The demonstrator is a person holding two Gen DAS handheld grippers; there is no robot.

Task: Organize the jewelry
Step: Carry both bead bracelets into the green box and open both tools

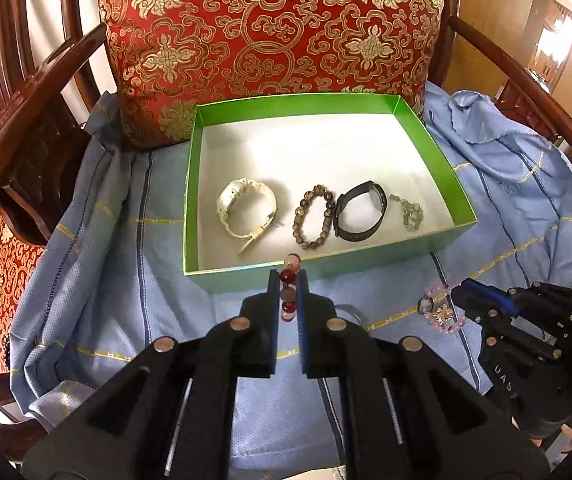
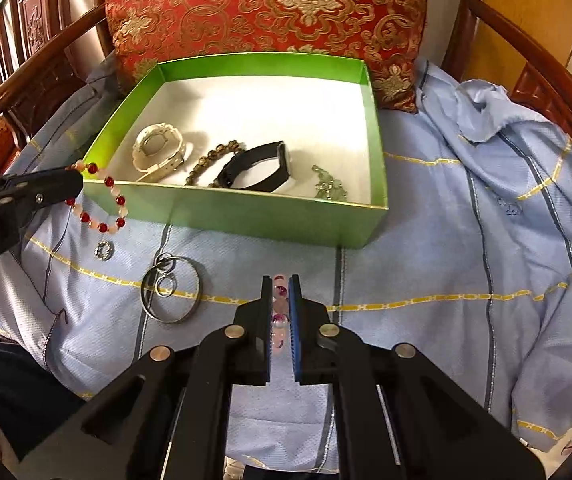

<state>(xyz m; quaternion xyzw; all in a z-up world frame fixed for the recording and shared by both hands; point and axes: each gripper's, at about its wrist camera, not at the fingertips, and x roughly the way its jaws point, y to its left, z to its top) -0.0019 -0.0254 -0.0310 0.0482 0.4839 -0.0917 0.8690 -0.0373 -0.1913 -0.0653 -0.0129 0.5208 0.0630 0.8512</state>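
Left gripper (image 1: 288,280) clamped on a red-and-white bead bracelet (image 2: 98,200); in the right wrist view the loop hangs free off the cloth, just in front of the near wall of the green box (image 2: 238,212). Judged reason for holding it up by one edge: lets the loop clear the wall and drop inside.

Right gripper (image 2: 281,292) pinched on a pink bead bracelet (image 1: 443,312), low over the blue cloth (image 2: 425,248), beads squeezed between the pads.

Already in the box, in a row along the front: white watch (image 1: 246,212), brown bead bracelet (image 1: 315,220), black watch (image 1: 359,210), small pale chain piece (image 1: 409,212). The row leaves the back of the floor bare.

Still on the cloth: large metal bangle with linked rings (image 2: 172,290), small ring (image 2: 104,249).

Hard to make out:
- most of the pink bracelet, hidden by the right gripper's fingers in its own view
- whether the pink bracelet touches the cloth
- what the pale chain piece is
- in the left view the red-and-white loop shows edge-on only
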